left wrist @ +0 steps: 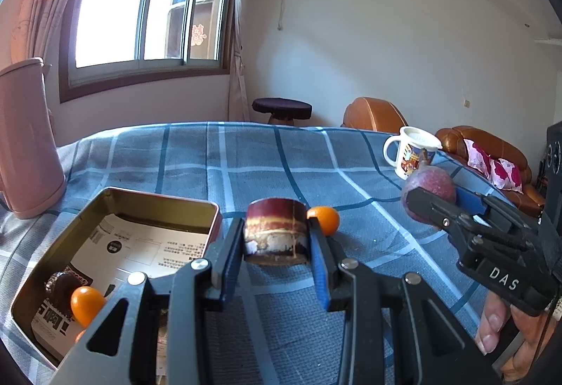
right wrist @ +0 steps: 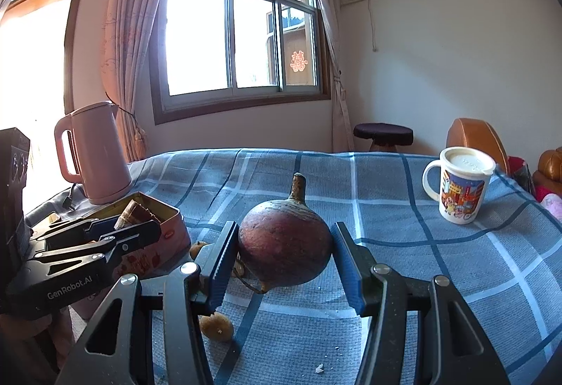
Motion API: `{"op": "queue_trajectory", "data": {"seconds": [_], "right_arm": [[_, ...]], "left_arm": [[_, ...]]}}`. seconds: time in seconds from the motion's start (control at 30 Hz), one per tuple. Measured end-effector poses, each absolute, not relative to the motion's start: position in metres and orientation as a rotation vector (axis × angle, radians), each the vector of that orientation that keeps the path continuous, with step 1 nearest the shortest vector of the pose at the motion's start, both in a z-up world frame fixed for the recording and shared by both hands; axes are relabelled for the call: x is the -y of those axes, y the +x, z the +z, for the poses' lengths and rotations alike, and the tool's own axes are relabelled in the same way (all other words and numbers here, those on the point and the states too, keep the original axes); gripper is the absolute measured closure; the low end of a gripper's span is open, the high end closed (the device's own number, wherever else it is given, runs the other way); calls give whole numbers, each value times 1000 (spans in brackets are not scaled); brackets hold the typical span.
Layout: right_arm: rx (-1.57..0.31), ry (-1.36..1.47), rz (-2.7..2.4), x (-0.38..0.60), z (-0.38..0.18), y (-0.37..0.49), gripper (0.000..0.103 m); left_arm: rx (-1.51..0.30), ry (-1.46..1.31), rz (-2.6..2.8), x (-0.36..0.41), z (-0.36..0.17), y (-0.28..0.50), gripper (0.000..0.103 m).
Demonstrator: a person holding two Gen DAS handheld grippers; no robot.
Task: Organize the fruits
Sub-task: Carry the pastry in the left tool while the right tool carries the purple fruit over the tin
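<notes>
Left wrist view shows, from the left, a kettle (left wrist: pixel 26 139), then an open tin (left wrist: pixel 116 202) on the table (left wrist: pixel 246 156) with one kumquat (left wrist: pixel 86 305) and a dark item inside. Next, the left hand-held gripper (left wrist: pixel 275 237) is clenched on a short cane piece (left wrist: pixel 275 230), lifted just beside the tin. This piece looks stiff and light, so the flat cut ends are a good place to hold. A second kumquat (left wrist: pixel 325 220) lies behind it. At the right, the right hand-held gripper (right wrist: pixel 284 262) grasps a round purple fruit (right wrist: pixel 284 244) at its widest part, above the table; both pads seem to touch it. I judge the skin smooth and hard, maybe slippery. A mug (right wrist: pixel 456 188) stands far right.
</notes>
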State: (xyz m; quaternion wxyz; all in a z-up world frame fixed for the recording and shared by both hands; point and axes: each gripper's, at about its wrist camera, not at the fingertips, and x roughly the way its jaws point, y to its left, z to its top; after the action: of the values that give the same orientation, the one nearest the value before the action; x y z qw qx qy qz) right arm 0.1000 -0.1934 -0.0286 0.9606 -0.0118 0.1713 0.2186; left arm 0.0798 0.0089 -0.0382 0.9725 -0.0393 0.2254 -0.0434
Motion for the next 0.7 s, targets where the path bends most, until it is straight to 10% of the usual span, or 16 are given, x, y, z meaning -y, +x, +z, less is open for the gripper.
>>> {"op": "queue_trajectory", "data": {"seconds": [0.7], "right_arm": [[-271,-47,429,193,-24,85,48]], "left_arm": [[-368,-38,-45,-5,-32,63,66]]}}
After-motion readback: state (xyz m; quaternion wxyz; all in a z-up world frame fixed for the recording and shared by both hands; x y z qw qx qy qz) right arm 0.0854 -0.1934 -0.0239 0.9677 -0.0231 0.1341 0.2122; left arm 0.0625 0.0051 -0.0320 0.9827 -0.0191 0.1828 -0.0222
